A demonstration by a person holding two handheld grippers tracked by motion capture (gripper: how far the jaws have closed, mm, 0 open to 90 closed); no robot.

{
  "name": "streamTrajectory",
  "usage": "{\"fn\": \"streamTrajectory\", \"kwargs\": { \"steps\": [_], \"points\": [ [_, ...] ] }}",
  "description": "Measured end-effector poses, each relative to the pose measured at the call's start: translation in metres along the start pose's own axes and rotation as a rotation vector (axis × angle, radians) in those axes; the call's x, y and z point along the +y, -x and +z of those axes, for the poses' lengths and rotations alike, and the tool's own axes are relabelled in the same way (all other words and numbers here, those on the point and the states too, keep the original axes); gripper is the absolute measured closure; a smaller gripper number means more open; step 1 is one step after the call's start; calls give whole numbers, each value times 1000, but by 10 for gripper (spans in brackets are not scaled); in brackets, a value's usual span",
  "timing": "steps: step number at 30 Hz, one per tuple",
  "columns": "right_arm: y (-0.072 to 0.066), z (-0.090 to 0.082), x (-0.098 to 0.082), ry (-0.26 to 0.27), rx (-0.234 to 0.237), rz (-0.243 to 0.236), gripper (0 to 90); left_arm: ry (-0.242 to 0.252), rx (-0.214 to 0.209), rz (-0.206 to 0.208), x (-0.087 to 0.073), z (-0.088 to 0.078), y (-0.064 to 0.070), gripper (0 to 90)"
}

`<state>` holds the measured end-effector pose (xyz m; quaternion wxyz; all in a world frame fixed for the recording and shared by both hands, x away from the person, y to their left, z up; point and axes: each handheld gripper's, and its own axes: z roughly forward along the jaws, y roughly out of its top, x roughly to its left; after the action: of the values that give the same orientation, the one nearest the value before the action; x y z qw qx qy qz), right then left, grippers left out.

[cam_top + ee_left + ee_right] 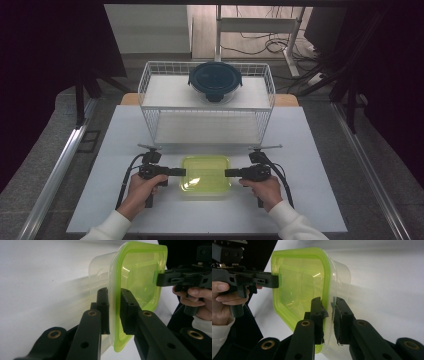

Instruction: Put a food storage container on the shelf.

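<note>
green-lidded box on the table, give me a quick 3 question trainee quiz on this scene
1. True or false: the green-lidded box stands inside the wire basket.
2. Which part of the box do the left gripper and the right gripper each clamp? A. its clear base only B. the rim of its lid C. nothing
3. What lies on the top shelf of the wire basket?

Key
1. False: it stands on the table, in front of the basket.
2. B, from opposite sides.
3. A round container with a dark blue lid.
</note>
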<state>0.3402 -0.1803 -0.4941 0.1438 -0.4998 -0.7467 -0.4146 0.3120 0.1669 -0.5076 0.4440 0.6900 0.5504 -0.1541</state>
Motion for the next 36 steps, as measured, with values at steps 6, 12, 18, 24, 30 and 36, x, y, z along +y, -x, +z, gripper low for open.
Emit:
{"fn": "streamTrajectory", "kwargs": {
  "steps": [6,12,18,24,30,36],
  "points": [
    [-8,-8,1,27,3,-49,783,32,7,59,2,-8,11,798],
    [-17,-14,3,43,-7,-93,782,51,10,94,3,-16,19,798],
    [-26,-20,5,62,-17,-145,781,74,1,122,4,-23,25,799],
    [-31,-25,6,78,-17,-168,781,94,9,157,5,-28,32,798],
    [-37,-29,8,95,-24,-199,781,110,15,178,6,-33,38,799],
    [-42,-35,9,118,-27,-233,781,124,6,195,7,-37,44,799]
  ]
}}
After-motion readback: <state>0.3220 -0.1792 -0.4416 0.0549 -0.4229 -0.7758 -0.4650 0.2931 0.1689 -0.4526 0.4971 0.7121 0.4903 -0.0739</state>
